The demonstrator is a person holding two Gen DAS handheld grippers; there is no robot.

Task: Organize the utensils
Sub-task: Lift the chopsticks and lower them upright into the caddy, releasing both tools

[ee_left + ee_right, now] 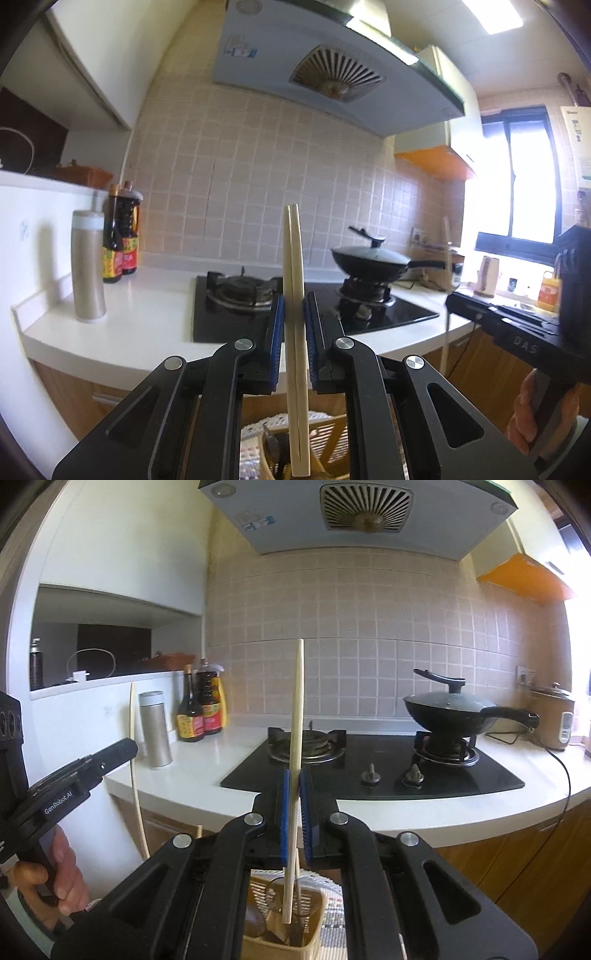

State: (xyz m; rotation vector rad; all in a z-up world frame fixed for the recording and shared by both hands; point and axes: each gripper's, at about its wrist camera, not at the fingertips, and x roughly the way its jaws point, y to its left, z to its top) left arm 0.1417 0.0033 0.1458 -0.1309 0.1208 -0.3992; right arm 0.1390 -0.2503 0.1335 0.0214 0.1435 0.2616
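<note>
Pale cream chopsticks [294, 295] are seen against pink square-patterned wall tiles [236, 177], a white desk [147, 317] and a black stove [388, 314].

"GenRobot.AI" in white on the side of the left gripper [79, 771], seen from right wrist cam. "DAS" embossed on the black body of the right gripper [498, 317], left wrist cam. Sticker on the range hood [354, 524]: print too small to read. Sauce bottles [201, 710] w/ red-yellow labels, also unreadable. Water heater [576, 147] logo blurred.
</note>
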